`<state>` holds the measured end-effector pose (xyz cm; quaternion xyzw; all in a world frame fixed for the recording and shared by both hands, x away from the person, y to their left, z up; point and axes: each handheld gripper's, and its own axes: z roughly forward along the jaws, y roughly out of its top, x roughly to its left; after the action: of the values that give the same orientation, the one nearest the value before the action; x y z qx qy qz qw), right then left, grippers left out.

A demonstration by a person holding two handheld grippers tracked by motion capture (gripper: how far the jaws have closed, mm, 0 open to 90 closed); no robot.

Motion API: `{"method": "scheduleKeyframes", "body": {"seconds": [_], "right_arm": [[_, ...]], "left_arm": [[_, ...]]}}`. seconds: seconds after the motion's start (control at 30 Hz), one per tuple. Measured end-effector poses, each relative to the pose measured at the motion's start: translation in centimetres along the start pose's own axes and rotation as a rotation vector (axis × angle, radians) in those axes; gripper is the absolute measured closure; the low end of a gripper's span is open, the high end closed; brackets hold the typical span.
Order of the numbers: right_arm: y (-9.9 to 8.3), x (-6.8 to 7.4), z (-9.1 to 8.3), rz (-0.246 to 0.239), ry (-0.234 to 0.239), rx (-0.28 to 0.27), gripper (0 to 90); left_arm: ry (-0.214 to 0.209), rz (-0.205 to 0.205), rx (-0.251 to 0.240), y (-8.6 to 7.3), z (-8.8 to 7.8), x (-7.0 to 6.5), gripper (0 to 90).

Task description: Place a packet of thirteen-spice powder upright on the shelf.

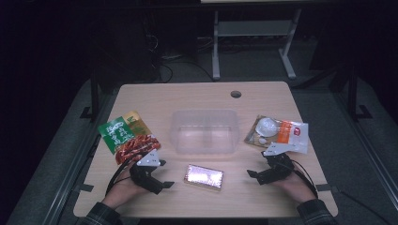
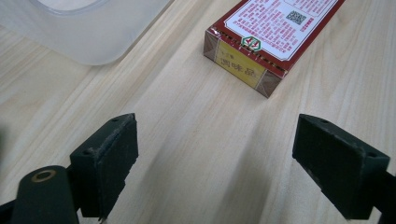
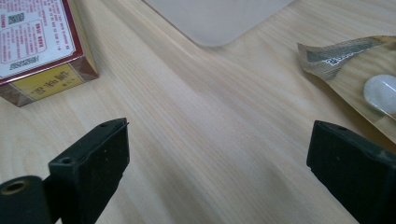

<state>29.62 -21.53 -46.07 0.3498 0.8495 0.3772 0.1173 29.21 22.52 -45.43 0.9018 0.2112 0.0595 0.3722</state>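
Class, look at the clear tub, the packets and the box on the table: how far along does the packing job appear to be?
Nothing looks done: the clear tub is empty. In hand: nothing; the left gripper and right gripper are both open, resting near the red box. Probably left, if the tub is to be filled: the box, the green-and-red snack packet and the orange-and-white packet, all lying on the table.

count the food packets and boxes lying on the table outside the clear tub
3: a green and red snack packet at the left edge, a flat red box in front of the clear tub, and a tan and orange pouch at the right.
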Motion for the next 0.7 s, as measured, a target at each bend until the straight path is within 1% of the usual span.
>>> {"method": "scheduleKeyframes", "body": {"seconds": [0.17,0.33,0.4,0.53,0.57,0.6,0.63,0.7], "right_arm": [[0.0,0.2,-0.1,0.005,0.005,0.001,5.2],[0.1,0.5,-0.1,-0.002,0.009,0.006,5.2],[0.0,0.7,-0.1,-0.009,0.012,0.008,5.2],[0.0,0.8,-0.2,-0.007,0.014,0.010,5.3],[0.0,0.8,-0.2,-0.007,0.012,0.011,5.3],[0.0,0.8,-0.2,-0.004,0.012,0.012,5.3],[0.0,0.8,-0.2,-0.002,0.014,0.013,5.3],[0.0,0.8,-0.2,-0.002,0.014,0.013,5.4]], "left_arm": [[-0.008,-0.003,-0.002,0.1,-0.1,0.1,15.6],[-0.012,-0.009,-0.015,0.3,-0.2,0.1,19.0],[-0.025,-0.016,-0.021,0.7,-0.1,0.1,19.8],[-0.029,-0.008,-0.019,1.0,-0.1,0.1,20.6],[-0.037,-0.012,-0.025,1.1,-0.1,0.1,21.2],[-0.041,-0.007,-0.026,1.3,-0.1,0.1,22.4],[-0.044,-0.013,-0.038,1.5,0.0,0.1,22.9],[-0.050,-0.008,-0.036,1.7,0.0,0.2,25.3]]}}
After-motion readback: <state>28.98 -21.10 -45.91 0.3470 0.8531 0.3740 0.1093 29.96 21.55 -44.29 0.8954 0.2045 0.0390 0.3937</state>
